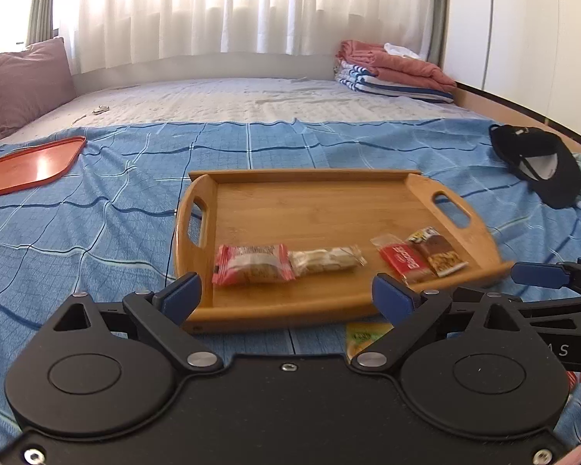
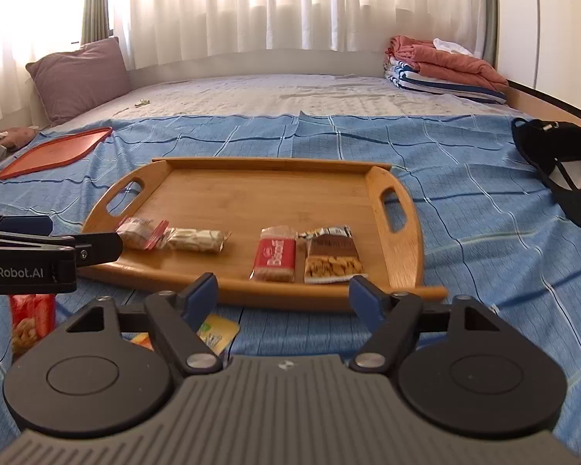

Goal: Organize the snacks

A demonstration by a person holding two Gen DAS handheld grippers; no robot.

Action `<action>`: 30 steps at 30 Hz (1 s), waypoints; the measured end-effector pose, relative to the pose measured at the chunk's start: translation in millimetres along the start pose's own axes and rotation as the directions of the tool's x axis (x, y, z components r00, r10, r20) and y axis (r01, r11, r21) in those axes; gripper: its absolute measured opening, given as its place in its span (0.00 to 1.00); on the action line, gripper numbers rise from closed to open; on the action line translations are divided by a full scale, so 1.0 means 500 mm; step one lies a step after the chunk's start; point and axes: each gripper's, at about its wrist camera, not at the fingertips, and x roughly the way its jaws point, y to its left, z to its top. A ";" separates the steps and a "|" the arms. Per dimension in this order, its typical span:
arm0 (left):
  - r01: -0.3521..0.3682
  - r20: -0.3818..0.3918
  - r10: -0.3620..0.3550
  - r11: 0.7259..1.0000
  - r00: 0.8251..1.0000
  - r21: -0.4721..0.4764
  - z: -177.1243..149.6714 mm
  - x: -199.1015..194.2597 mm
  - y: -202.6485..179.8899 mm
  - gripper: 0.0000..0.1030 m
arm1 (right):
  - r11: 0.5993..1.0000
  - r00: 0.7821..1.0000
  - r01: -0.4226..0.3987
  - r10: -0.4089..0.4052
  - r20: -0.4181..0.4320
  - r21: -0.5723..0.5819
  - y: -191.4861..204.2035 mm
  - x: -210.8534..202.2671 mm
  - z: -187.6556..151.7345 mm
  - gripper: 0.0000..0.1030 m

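Both your grippers spread wide, nothing held.
Left gripper (image 1: 286, 294) and right gripper (image 2: 282, 294) sit low in frame; four snack packs (image 2: 273, 257) line the wooden tray's (image 2: 251, 193) near edge, frame centre.

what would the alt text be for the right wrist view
A wooden tray on a blue checked bedsheet holds four wrapped snacks in a row near its front edge. The open right gripper sits empty in front of it.
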 end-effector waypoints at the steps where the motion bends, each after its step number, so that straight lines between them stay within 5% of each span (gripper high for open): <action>1: 0.002 0.002 -0.002 1.000 1.000 -0.001 -0.005 -0.012 -0.001 0.92 | 1.000 1.000 0.004 -0.004 0.001 0.005 0.002 -0.011 -0.006 0.82; 15: 0.039 0.018 -0.039 0.999 0.999 -0.007 -0.078 -0.118 -0.016 0.95 | 0.997 0.999 0.043 -0.041 0.035 -0.059 0.011 -0.113 -0.065 0.87; 30: 0.036 -0.003 -0.036 0.999 0.999 0.014 -0.151 -0.141 -0.021 0.96 | 0.998 0.999 0.036 -0.037 -0.019 -0.050 -0.013 -0.124 -0.127 0.89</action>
